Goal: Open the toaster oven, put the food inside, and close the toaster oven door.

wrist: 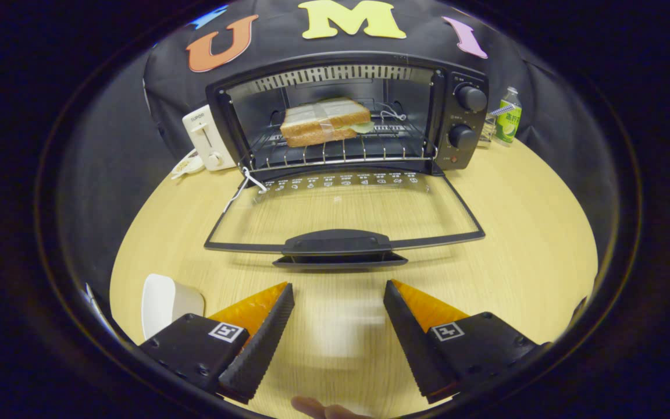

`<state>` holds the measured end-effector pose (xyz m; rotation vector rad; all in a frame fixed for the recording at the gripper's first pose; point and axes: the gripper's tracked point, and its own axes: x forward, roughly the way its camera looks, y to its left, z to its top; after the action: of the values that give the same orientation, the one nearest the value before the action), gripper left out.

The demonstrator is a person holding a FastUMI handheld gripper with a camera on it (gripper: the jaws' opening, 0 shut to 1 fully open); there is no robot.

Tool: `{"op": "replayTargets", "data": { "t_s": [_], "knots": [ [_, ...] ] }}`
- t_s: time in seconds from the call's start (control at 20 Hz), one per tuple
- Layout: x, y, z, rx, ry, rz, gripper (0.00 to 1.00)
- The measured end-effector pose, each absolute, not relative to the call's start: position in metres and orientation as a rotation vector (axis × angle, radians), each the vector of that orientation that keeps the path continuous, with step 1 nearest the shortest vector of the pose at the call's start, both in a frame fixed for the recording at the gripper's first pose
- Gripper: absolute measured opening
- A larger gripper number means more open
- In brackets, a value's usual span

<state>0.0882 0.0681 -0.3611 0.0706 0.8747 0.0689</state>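
The toaster oven [346, 116] is standing at the far edge of the bench [515, 233], backed against the black cloth wall, with its glass door [344, 212] lying fully dropped open toward the gripper. The door's dark handle [339, 241] is sitting at the near lip of the door, just above the bench top and pointing toward the fingers. Inside, a wrapped sandwich [324, 121] is resting on the wire rack [341, 152], toward the left and back of the cavity. A white string [246, 183] is hanging at the door's left hinge corner. Two dark knobs [469, 116] are sitting one above the other on the oven's right panel.

The gripper [339, 294] is hovering over the near part of the bench with its fingers spread wide and nothing between them. The door handle is lying just ahead of the fingertips, roughly centred on the gap, with a strip of bare bench in between. Open bench is stretching to both sides of the door, wider on the right.

A white dish [166, 302] is sitting near the bench's near-left edge, just beside the left finger. A small white toaster [207, 137] is standing at the far-left edge, touching or nearly touching the oven's side. A green bottle [508, 116] is standing at the far-right edge beyond the knobs. A fingertip of the person's hand [323, 408] is peeking in below the fingers.
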Motion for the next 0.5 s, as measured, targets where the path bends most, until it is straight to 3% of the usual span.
{"op": "replayTargets", "data": {
  "t_s": [0.5],
  "knots": [
    [0.0970,0.0658,-0.3514,0.046,0.792,0.031,1.00]
  ]
}}
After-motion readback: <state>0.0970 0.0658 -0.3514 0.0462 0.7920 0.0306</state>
